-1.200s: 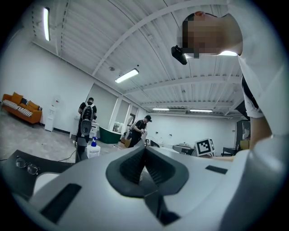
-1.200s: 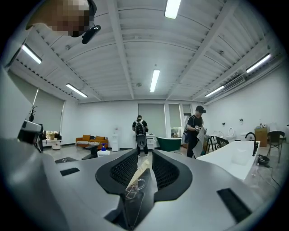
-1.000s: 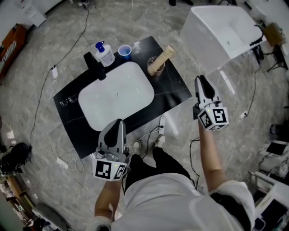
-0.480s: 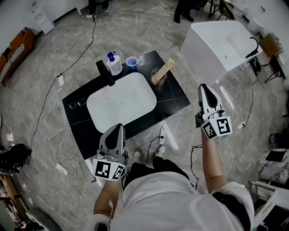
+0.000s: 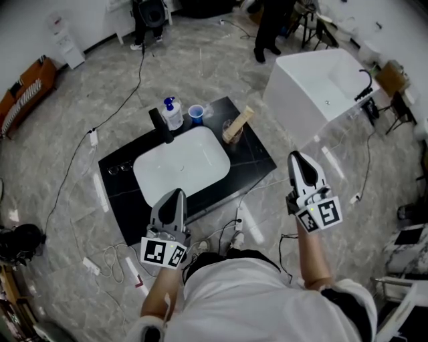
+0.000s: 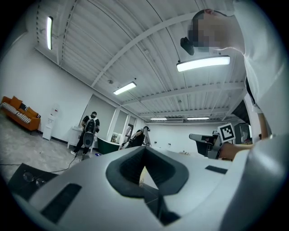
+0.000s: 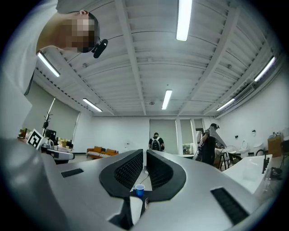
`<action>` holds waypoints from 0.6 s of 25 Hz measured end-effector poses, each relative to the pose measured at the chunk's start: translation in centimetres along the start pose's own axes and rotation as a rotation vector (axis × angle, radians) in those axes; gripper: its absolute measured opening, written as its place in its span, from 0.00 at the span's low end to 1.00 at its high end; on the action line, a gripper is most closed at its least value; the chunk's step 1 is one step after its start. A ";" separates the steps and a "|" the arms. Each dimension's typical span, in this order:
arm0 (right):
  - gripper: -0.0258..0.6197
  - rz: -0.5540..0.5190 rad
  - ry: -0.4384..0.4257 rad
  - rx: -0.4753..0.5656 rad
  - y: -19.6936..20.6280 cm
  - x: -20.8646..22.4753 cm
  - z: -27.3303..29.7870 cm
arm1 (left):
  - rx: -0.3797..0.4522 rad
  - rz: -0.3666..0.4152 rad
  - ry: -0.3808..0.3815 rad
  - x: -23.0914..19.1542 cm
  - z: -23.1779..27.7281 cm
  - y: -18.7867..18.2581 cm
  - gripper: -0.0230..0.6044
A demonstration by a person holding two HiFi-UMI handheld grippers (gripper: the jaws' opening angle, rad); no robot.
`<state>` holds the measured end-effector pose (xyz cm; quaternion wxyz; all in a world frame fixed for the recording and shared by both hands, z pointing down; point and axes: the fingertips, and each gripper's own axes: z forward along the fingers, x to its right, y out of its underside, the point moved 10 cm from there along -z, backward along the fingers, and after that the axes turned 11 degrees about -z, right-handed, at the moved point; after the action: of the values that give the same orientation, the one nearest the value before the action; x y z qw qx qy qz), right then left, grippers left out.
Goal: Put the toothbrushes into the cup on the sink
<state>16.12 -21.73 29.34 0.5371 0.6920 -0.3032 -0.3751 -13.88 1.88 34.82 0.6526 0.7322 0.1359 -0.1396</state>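
Note:
A white sink [image 5: 177, 163] is set in a black counter [image 5: 257, 157] on the floor. At the counter's far edge a small blue cup [image 5: 196, 113] stands next to a soap bottle [image 5: 172, 113]. To the right, a tan bundle [image 5: 239, 122] leans in a clear glass; I cannot tell whether it is toothbrushes. My left gripper [image 5: 176, 194] hangs over the counter's near edge, shut and empty. My right gripper [image 5: 295, 157] is off the counter's right side, also shut and empty. The blue cup [image 7: 139, 190] shows far beyond the right gripper [image 7: 145, 153]. The left gripper [image 6: 144, 149] points level into the room.
A black faucet [image 5: 160, 125] stands behind the sink, and glasses [image 5: 117, 169] lie on the counter's left end. A white bathtub [image 5: 321, 80] stands to the right. Cables and a power strip [image 5: 251, 224] lie on the marble floor. People [image 5: 271, 20] stand at the back.
The head view has pulled back, so the counter looks smaller and farther off. Both grippers stay low at its near side, with nothing taken hold of.

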 end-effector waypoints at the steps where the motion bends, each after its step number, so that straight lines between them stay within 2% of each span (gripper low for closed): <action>1: 0.12 -0.005 -0.009 0.005 -0.5 -0.3 -0.4 | -0.002 -0.002 0.006 0.1 0.0 0.1 0.04; 10: 0.12 -0.027 -0.049 -0.032 -1.0 -4.2 -3.1 | -0.010 0.006 0.040 0.2 -1.1 -0.5 0.04; 15: 0.12 -0.044 -0.037 -0.006 -2.0 -4.9 -3.0 | -0.018 0.008 0.047 -0.2 -2.2 -0.8 0.04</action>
<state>16.04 -15.70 28.78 0.5251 0.6900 -0.2968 -0.4002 -14.33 4.11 34.35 0.6564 0.7299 0.1496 -0.1185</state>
